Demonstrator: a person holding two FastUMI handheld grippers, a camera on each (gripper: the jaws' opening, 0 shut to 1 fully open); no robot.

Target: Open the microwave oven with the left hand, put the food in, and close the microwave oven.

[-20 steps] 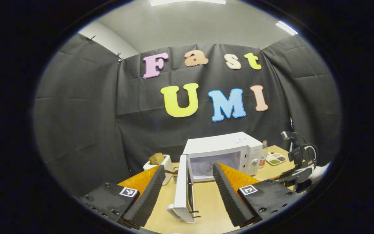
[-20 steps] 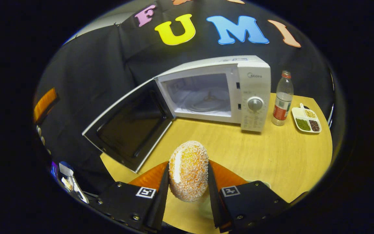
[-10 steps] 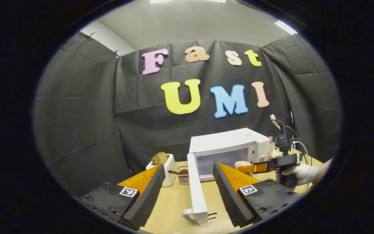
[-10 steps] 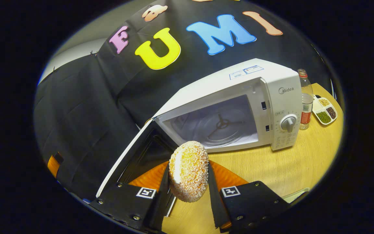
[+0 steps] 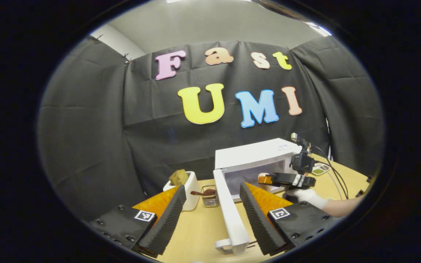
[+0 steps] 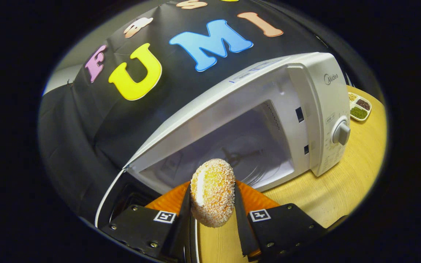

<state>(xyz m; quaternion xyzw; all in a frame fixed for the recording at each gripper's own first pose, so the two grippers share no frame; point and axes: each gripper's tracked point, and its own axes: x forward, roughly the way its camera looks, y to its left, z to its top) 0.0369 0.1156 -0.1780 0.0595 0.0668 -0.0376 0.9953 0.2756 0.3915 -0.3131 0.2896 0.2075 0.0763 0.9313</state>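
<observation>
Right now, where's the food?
In the right gripper view, the sesame bun is pinched in the right tool, right at the open microwave's mouth, above the table, not yet on the turntable.

Microwave (image 6: 320,109) stands on my table (image 6: 342,190) against the booth wall, its door (image 5: 230,215) swung out toward my left gripper (image 5: 210,215), between that gripper's spread fingers. Left of the microwave in the left gripper view: a wire basket (image 5: 210,199), then a toaster (image 5: 188,186) with bread in its slot. My right gripper (image 6: 212,219) holds the bun (image 6: 212,197) just before the open cavity; a divided dish (image 6: 358,106) lies on the table beyond the microwave's dial side.
</observation>
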